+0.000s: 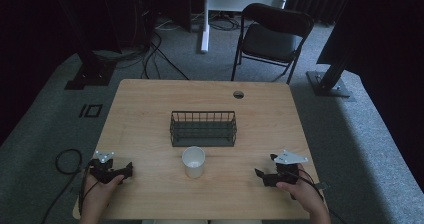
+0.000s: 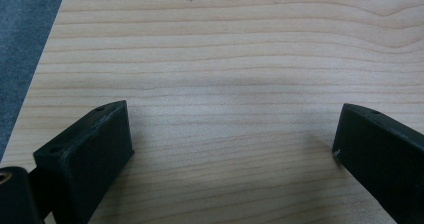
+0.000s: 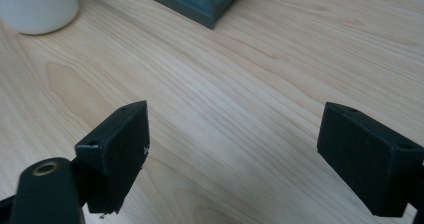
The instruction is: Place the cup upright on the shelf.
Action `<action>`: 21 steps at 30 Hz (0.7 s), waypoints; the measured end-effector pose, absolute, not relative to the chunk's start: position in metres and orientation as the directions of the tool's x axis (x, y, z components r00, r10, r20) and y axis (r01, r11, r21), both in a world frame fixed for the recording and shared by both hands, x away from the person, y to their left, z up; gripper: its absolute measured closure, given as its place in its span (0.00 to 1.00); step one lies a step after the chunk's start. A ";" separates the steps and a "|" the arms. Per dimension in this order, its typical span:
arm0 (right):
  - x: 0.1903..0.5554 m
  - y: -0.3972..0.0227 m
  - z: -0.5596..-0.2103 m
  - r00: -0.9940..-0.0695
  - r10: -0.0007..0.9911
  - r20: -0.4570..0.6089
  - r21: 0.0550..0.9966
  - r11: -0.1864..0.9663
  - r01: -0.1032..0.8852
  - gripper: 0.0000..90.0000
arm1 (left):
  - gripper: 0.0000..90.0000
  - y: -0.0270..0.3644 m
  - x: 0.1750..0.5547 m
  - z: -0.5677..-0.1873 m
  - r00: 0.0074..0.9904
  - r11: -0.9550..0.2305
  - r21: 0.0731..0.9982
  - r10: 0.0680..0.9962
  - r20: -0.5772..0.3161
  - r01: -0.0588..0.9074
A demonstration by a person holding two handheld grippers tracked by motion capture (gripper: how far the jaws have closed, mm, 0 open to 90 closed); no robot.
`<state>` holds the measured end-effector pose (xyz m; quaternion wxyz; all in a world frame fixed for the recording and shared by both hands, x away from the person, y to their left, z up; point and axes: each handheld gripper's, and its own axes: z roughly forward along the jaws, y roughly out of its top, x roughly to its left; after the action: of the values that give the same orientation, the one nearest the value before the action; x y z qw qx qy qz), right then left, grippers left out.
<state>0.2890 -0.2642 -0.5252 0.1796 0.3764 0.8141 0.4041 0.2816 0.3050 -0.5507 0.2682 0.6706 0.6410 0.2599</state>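
Observation:
A white cup (image 1: 193, 161) stands upright near the table's front middle, just in front of a dark wire basket (image 1: 203, 128). My left gripper (image 1: 125, 171) rests low at the front left of the table, open, with bare wood between its jaws (image 2: 232, 134). At the front right my right gripper (image 1: 264, 176) is open too, nothing between its jaws (image 3: 232, 134). In the right gripper view the cup (image 3: 37, 6) sits at the upper left and a corner of the basket (image 3: 200, 1) at the top.
The wooden table (image 1: 150, 99) has a round cable hole (image 1: 238, 94) at its back right. A black folding chair (image 1: 272, 36) stands behind the table. Cables lie on the grey carpet at the left. The table's left edge (image 2: 35, 69) runs close to my left gripper.

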 end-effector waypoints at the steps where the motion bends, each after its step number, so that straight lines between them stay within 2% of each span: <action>1: 0.289 -0.262 -0.525 -0.655 0.755 0.010 0.794 0.393 0.465 0.15 | 0.03 0.305 0.282 -0.551 0.044 -0.036 0.692 0.999 0.005 0.721; 21: 0.289 -0.203 -0.526 -0.772 0.636 -0.008 0.813 0.454 0.366 0.15 | 0.03 0.305 0.282 -0.551 0.043 -0.035 0.693 0.999 0.005 0.720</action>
<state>0.2890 -0.2027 -0.5258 0.1577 0.2988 0.8379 0.4287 0.2816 0.3050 -0.5507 0.2681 0.6707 0.6409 0.2599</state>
